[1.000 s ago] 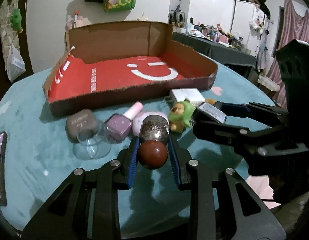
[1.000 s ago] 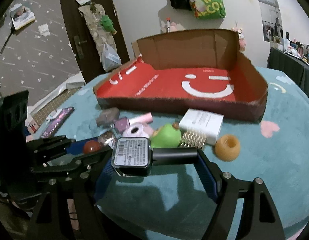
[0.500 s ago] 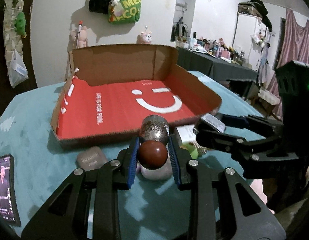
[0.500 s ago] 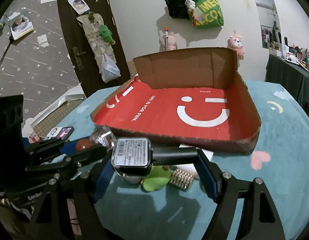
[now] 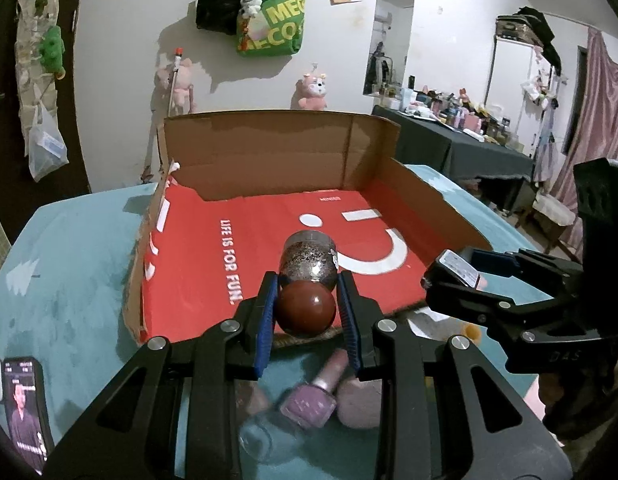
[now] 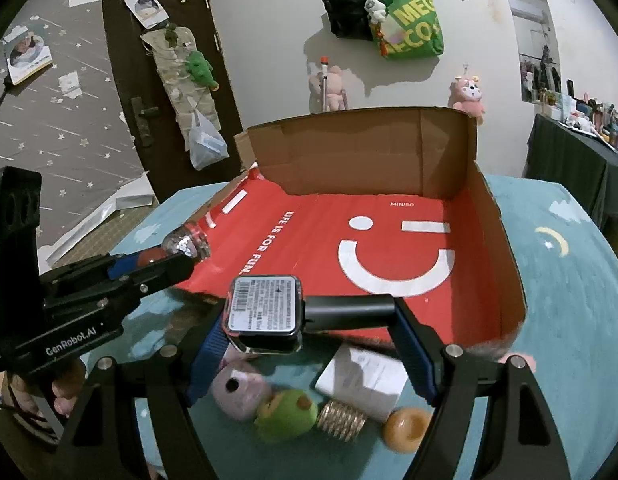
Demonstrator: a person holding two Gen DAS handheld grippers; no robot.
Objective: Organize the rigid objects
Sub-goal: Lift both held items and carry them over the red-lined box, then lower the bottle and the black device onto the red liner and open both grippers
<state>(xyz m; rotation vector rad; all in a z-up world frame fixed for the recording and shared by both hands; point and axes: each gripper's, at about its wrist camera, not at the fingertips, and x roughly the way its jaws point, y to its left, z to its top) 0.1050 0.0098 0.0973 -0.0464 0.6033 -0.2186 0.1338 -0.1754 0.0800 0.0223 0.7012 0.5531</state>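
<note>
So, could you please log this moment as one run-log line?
left gripper: shut on glitter bottle | right gripper: shut on black bottle | both above red box front edge | box holds nothing

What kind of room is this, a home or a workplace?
Most likely a lived-in home room, perhaps a bedroom. Plush toys and a green tote bag hang on the wall, a side table crowded with cosmetics stands behind, and pink curtains hang at the right.

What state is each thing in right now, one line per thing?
Left gripper: shut on glitter bottle.
Right gripper: shut on black bottle, held sideways.
Cardboard box: open, nothing in it.
Nail polish: capped, lying on its side.
Phone: screen lit.
</note>
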